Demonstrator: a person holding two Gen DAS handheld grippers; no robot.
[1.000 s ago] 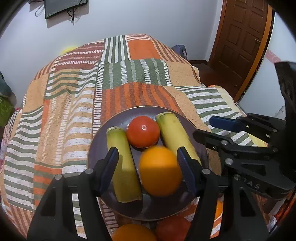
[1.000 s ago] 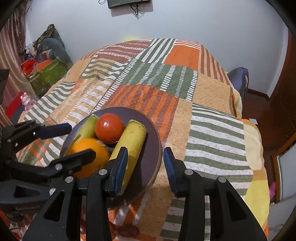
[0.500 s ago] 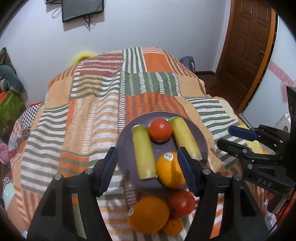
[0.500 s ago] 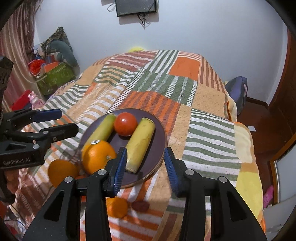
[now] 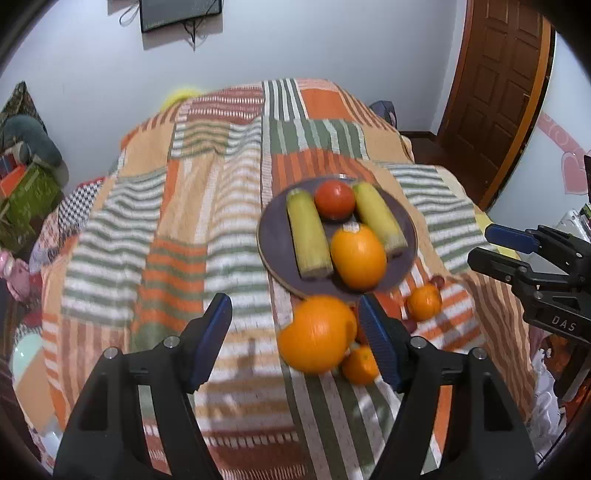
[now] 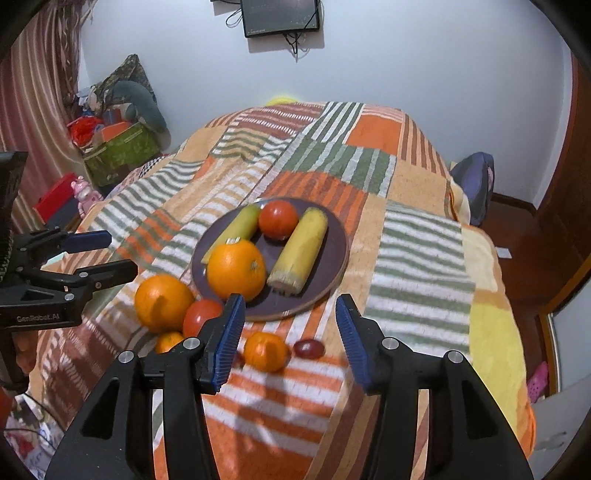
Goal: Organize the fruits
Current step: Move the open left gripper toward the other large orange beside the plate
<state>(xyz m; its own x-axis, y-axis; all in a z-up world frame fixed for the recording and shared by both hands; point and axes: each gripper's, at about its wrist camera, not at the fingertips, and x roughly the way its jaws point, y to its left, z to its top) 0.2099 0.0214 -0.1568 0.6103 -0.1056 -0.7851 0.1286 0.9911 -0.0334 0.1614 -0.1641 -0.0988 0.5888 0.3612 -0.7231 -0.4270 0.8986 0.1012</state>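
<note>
A dark plate [image 5: 273, 243] [image 6: 332, 266] on the striped bedspread holds two yellow-green bananas [image 5: 308, 234], a red tomato [image 5: 334, 199] [image 6: 277, 218] and an orange [image 5: 357, 255] [image 6: 236, 269]. In front of the plate lie a big orange [image 5: 316, 334] [image 6: 162, 302], a second tomato [image 6: 201, 315], two small tangerines [image 5: 424, 302] [image 6: 265, 350] and a dark grape [image 6: 309, 349]. My left gripper [image 5: 295, 343] is open and empty, above the big orange. My right gripper [image 6: 290, 336] is open and empty, above the tangerine and grape.
The patchwork bedspread [image 6: 417, 266] covers the bed. A brown door [image 5: 495, 92] stands at the right. A green box and clutter [image 6: 118, 151] sit on the floor at the left. A screen [image 6: 280, 16] hangs on the far wall.
The left gripper has let go of the orange, which now rests on the plate. Both grippers have pulled back and up, bringing the loose fruit in front of the plate into view.
</note>
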